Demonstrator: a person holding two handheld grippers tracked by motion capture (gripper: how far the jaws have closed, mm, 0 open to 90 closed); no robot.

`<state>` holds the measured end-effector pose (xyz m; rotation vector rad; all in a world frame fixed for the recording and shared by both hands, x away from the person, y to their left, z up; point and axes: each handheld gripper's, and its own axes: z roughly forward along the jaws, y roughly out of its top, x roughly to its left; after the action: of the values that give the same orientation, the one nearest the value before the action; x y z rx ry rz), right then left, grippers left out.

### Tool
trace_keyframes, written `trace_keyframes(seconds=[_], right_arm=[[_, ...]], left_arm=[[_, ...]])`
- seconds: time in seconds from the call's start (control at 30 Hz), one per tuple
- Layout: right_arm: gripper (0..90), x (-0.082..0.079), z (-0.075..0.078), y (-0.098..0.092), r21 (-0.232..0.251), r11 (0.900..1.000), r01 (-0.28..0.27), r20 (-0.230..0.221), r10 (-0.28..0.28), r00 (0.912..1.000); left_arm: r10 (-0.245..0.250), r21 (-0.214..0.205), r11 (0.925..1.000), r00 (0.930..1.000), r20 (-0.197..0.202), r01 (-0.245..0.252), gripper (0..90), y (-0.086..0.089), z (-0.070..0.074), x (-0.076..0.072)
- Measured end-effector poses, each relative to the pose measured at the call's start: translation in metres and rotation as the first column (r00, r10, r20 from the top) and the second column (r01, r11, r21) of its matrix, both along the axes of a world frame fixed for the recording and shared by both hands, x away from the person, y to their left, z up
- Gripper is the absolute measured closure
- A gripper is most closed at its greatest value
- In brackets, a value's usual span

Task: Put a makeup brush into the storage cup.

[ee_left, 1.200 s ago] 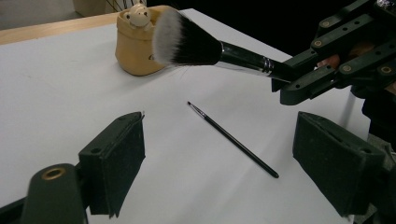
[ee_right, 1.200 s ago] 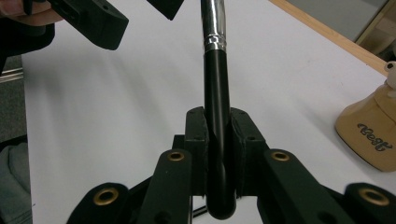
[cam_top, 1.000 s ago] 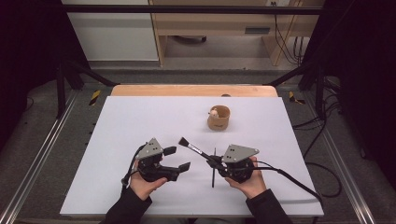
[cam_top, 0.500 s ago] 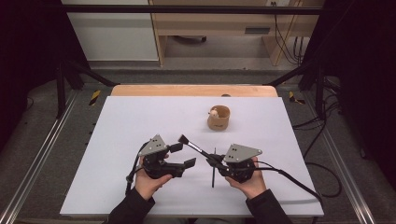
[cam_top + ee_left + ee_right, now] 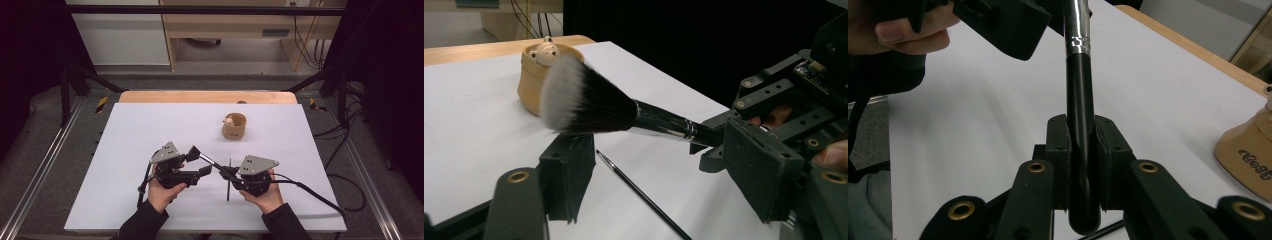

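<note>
Black-handled fluffy makeup brush (image 5: 206,160) is clamped by right hand-held gripper (image 5: 226,173) for handover; left hand-held gripper (image 5: 199,161), unclenched, has just been closing around bristles.

Lettering on cup (image 5: 1248,150): dark, rounded characters are seen low on the tan wall in the right gripper view; they are cut off by the picture's edge and cannot be read with certainty.
Cup in high view (image 5: 233,127): no lettering can be made out.
Brush handle (image 5: 1079,115): no brand or print is seen on the black shaft or the silver band.
Other readable text, numbers or signs: none can be made out.
</note>
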<state>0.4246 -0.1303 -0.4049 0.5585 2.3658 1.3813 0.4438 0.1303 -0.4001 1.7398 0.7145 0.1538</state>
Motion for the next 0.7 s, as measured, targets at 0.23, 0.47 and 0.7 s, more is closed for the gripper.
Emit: trace_keyframes(seconds=[0.23,0.47,0.7], right_arm=[[79.1,-0.0014,-0.0019,0.0025,0.013,0.9998,-0.018,-0.004,0.018,0.9998],[79.1,-0.0015,-0.0037,0.0041,0.022,0.9993,-0.030,-0.008,0.030,0.9995],[79.1,-0.0015,-0.0055,0.0054,0.018,0.9992,-0.037,-0.011,0.037,0.9993]], left_arm=[[-0.009,-0.028,0.9996,0.9999,-0.012,0.008,37.9,-0.0017,-0.0018,0.0013],[-0.010,-0.050,0.9987,0.9996,-0.028,0.009,45.9,0.0009,-0.0032,0.0027],[-0.015,-0.072,0.9973,0.9992,-0.037,0.012,49.9,0.0028,-0.0026,0.0024]])
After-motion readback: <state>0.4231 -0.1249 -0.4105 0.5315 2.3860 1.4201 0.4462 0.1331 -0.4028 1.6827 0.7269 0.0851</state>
